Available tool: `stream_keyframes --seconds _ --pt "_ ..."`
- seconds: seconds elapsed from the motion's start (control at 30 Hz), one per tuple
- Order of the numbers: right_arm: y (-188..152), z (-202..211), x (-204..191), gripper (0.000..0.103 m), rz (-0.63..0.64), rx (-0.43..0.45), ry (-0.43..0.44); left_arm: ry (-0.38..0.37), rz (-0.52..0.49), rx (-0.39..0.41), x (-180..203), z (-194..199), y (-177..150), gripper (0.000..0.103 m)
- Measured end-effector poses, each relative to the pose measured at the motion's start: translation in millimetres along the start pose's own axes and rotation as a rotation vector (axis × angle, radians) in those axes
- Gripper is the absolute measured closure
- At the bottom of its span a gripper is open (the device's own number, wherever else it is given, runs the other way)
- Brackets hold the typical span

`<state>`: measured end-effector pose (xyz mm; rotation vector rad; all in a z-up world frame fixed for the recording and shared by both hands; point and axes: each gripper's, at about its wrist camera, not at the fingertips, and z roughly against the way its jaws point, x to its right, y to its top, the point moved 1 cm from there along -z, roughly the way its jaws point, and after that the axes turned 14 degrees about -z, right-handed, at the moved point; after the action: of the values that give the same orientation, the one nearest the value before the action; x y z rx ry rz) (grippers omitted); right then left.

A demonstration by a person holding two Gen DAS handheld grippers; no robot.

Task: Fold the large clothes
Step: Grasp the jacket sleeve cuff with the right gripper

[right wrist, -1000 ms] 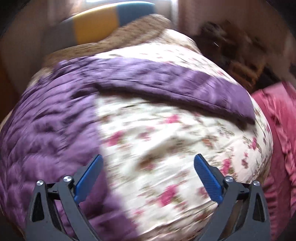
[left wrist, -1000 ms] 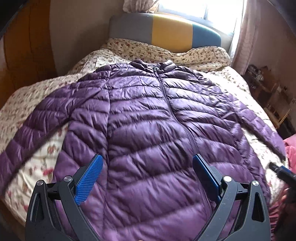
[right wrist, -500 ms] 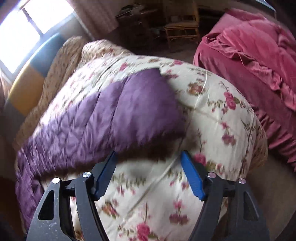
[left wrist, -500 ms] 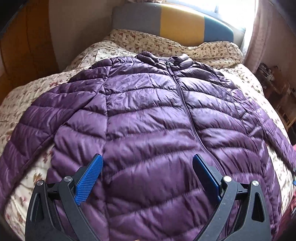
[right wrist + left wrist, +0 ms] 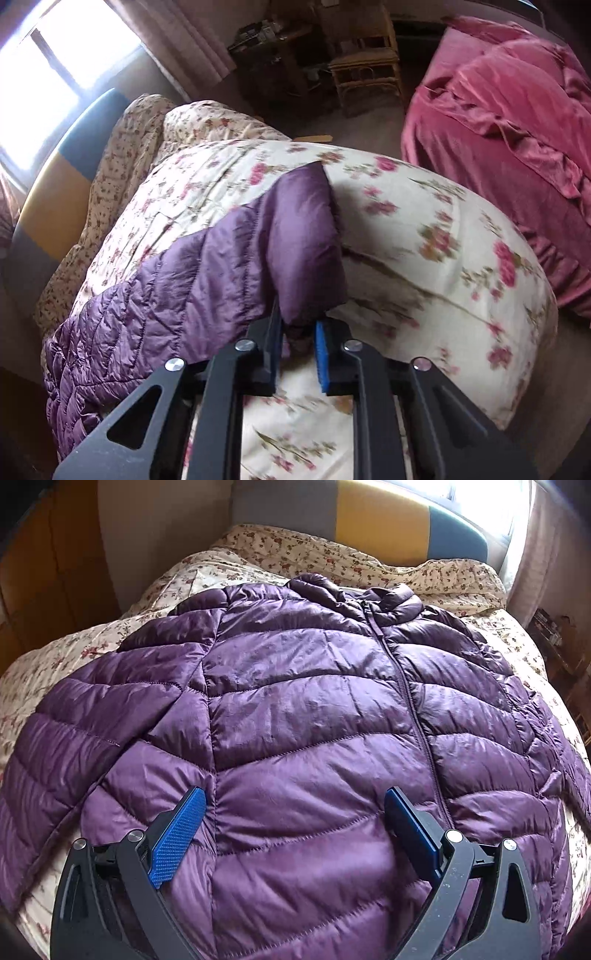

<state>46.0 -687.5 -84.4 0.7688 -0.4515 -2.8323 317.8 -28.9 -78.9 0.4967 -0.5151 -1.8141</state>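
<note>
**Cuff first on the puffer jacket**

The right gripper (image 5: 297, 341) is closing on the sleeve cuff (image 5: 310, 258) at lower centre, seemingly pinching it. The left gripper (image 5: 295, 834) hangs apart above the purple jacket (image 5: 295, 720), spread mid-frame on the floral quilt (image 5: 424, 240): light, soft, slippery; edges grip best.

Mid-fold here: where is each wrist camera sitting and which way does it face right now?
Left wrist: above the jacket's hem end, tilted down, looking up the purple puffer jacket toward the headboard; the left gripper shows, jaws wide apart over the jacket.
Right wrist: at the bed's side, tilted down, facing across the floral quilt toward a pink blanket; the right gripper shows, jaws closing with the sleeve cuff between them.
Shared: jacket, quilt, headboard, window light.
</note>
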Motion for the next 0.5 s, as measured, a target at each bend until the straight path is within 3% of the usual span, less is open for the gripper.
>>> stream_keyframes --seconds 0.27,0.5 --pt "-7.0 -7.1 -48.8 0.093 0.131 0.045 0.038 -0.008 0.021 0.006 -4.6 -3.9 5.6 0.006" --pt "-32.7 -9.0 -112.5 0.094 0.28 0.045 0.112 -0.03 0.014 0.005 -5.1 -10.5 10.8 0.006"
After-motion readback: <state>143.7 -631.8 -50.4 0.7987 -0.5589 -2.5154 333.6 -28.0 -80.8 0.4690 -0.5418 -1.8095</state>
